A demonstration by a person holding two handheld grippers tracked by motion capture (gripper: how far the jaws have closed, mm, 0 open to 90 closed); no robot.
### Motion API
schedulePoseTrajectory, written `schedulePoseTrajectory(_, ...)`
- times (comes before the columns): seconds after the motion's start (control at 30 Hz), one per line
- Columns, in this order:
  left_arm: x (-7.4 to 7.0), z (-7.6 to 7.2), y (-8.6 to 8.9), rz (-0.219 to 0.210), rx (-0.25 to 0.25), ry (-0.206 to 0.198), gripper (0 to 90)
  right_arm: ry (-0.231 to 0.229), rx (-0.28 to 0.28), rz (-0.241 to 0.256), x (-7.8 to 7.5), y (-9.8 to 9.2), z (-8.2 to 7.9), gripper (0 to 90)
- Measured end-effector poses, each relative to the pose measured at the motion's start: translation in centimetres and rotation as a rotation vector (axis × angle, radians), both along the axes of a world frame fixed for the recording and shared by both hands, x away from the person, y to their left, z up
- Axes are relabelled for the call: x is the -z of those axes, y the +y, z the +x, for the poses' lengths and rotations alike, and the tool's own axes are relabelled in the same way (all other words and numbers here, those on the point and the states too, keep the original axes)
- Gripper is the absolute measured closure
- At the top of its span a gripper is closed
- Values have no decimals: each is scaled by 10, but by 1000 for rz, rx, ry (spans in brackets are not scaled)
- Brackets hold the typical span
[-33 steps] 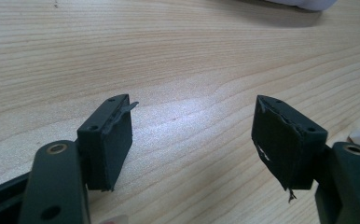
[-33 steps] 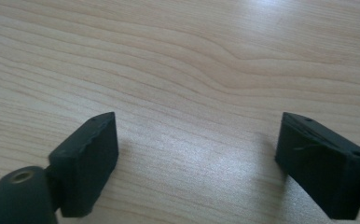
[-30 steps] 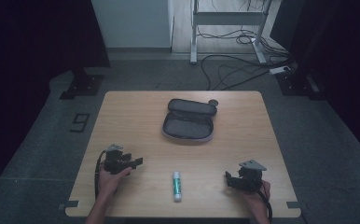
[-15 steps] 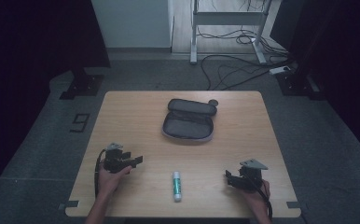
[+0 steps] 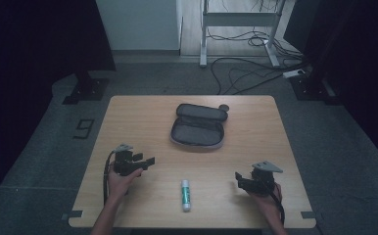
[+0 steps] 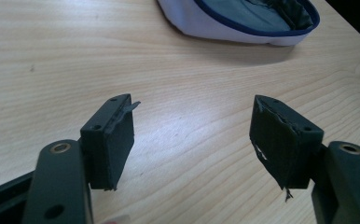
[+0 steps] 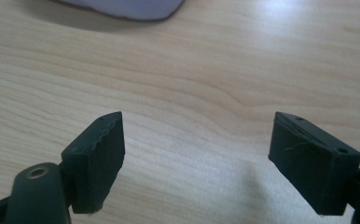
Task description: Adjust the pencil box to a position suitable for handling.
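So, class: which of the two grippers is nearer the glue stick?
The right gripper looks slightly nearer the glue stick. The left gripper sits higher up the table, toward the open pencil case.

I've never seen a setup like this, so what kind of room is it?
Probably a lab or recording room, not a home. A lone wooden table stands on grey carpet between dark curtains, with loose cables and a metal stand behind. The person holds a left gripper and right gripper.

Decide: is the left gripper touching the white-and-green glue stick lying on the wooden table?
Apart. The high view shows bare table between the left gripper and the glue stick.
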State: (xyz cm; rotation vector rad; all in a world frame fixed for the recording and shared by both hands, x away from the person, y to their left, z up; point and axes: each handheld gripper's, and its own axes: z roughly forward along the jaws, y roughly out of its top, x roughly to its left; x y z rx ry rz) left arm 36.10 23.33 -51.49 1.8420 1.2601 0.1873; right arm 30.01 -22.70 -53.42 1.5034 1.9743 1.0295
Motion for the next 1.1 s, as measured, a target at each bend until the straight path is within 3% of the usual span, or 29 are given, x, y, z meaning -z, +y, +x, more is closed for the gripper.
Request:
schedulePoseTrajectory(0.33,-14,11,-19,18,21,-28,314,-22,-14,22,-4,4,-1,197)
schedulePoseTrajectory(0.6,-16,29,-31,31,13,-5,320,-17,-17,20,-1,5,-2,217)
schedulePoseTrajectory(0.93,-22,45,-40,48,-2,-8,325,-12,-18,25,-1,3,-2,239)
schedulePoseTrajectory(1.1,-27,52,-42,29,-6,-13,337,-8,-22,24,-1,4,-1,238)
